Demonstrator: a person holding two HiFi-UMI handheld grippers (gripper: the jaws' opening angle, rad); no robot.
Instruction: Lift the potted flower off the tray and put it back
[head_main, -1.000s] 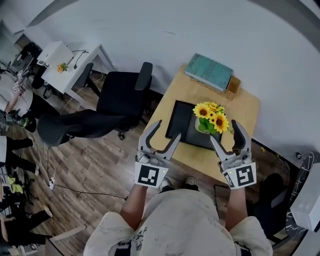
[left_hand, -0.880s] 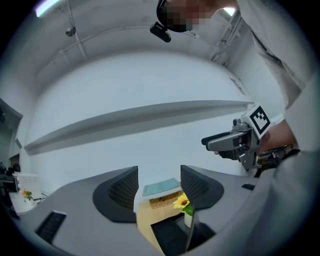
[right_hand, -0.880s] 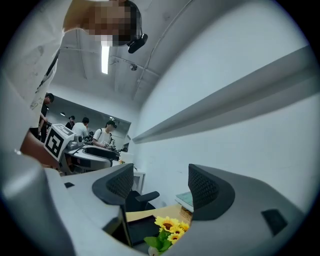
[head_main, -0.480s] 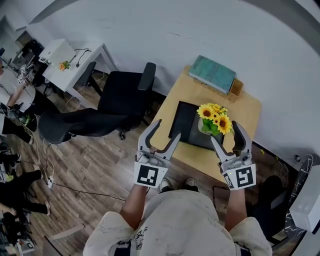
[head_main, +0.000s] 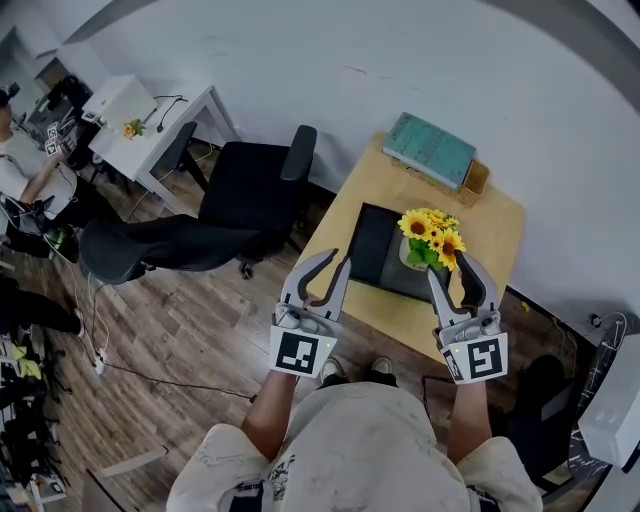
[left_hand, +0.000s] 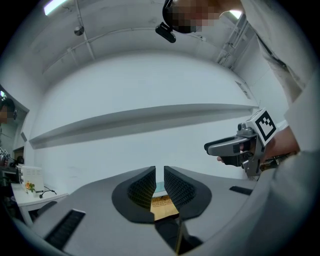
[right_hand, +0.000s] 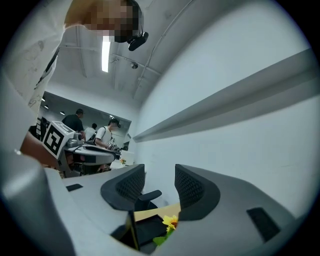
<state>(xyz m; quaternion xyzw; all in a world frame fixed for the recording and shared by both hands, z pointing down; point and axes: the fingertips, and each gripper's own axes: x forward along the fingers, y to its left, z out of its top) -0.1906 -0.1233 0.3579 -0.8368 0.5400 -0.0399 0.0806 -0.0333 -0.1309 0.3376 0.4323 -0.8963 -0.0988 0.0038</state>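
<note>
Pale short-sleeved shirt (head_main: 365, 445); grey left gripper (head_main: 338, 260), right gripper (head_main: 451, 266), black-and-white marker cubes (head_main: 300, 352)

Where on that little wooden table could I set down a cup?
Bare wood lies between the teal book and the black tray, and right of the potted flower. The tray's left half is free too; its flower end is crowded.
</note>
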